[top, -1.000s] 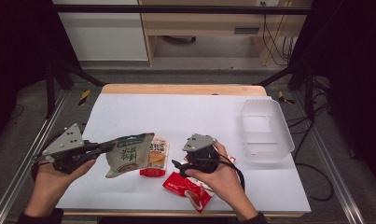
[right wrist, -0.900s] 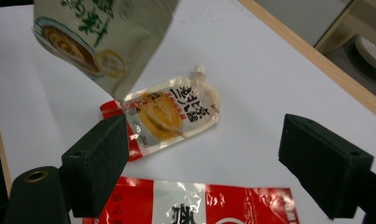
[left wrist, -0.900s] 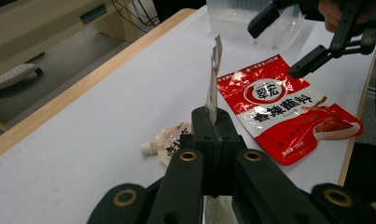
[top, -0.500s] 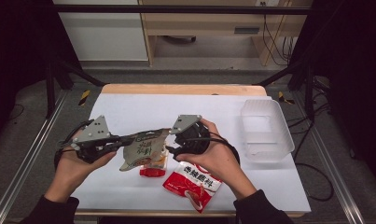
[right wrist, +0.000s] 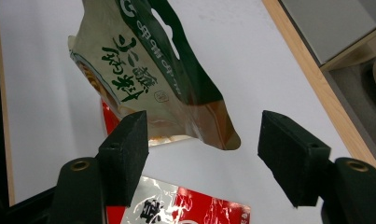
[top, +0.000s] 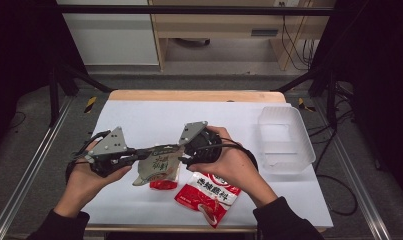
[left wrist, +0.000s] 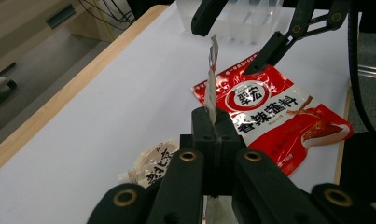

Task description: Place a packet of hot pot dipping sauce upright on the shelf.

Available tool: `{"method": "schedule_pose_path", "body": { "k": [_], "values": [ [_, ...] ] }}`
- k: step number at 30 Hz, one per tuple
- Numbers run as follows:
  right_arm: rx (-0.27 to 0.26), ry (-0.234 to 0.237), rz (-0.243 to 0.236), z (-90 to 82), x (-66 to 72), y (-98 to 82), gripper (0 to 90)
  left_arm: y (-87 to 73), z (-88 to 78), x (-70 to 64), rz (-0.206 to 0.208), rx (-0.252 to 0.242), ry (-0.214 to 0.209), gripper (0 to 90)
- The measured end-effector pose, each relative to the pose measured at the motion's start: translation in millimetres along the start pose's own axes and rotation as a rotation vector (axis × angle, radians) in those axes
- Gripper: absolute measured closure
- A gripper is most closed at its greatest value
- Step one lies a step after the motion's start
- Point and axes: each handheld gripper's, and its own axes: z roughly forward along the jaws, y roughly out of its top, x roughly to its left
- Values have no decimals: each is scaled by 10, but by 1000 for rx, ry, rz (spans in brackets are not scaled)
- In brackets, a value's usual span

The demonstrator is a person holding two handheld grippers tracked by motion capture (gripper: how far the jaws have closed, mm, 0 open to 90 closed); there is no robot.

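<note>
My left gripper (top: 139, 154) is shut on the edge of a green and beige snack pouch (top: 158, 164) and holds it above the white table (top: 139, 120). In the left gripper view the pouch (left wrist: 212, 74) stands edge-on from the closed jaws of the left gripper (left wrist: 212, 122). My right gripper (top: 182, 161) faces the pouch from the right. In the right gripper view the pouch (right wrist: 148, 70) hangs in front of my right gripper (right wrist: 204, 128). Its jaws have just been closing, with the pouch's lower corner in the gap, untouched by the pads.
A red snack pouch (top: 209, 192) lies flat on the table near the front edge, below the right hand. A small sachet (top: 164, 184) lies under the held pouch. A clear plastic container (top: 285, 140) stands at the right side.
The left gripper has carried the green pouch to the right and higher. The right hand has risen from over the red pouch and come up beside the green one.
</note>
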Motion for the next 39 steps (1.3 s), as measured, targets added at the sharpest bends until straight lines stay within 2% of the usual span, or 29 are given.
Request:
{"method": "schedule_pose_path", "body": {
  "k": [5, 11, 13, 16, 17, 23, 27, 33, 34, 39],
  "values": [
    [24, 6, -17, 52, -4, 7, 361, 11, 38, -6, 7, 10, -8, 900],
    [43, 48, -29, 147, -45, 1, 387, 68, 108, 9, 22, 22, -27, 900],
    [47, 48, -33, 155, -49, 1, 402, 83, 120, 7, 24, 20, -33, 900],
    [53, 64, -37, 178, -63, 3, 450, 114, 145, -5, 29, 21, -40, 900],
    [59, 82, -43, 187, -67, 5, 480, 132, 158, -18, 35, 21, -44, 900],
    [75, 107, -59, 202, -69, -7, 570, 168, 167, -46, 42, 14, -50, 900],
    [86, 121, -93, 205, -77, -25, 663, 192, 164, -55, 43, 3, -56, 900],
    [78, 124, -88, 193, -78, -44, 717, 194, 155, -49, 42, 3, -55, 900],
    [69, 125, -89, 189, -79, -57, 753, 191, 155, -45, 37, -4, -56, 900],
    [65, 133, -81, 182, -80, -72, 814, 190, 160, -40, 36, -4, -54, 900]
  ]
}}
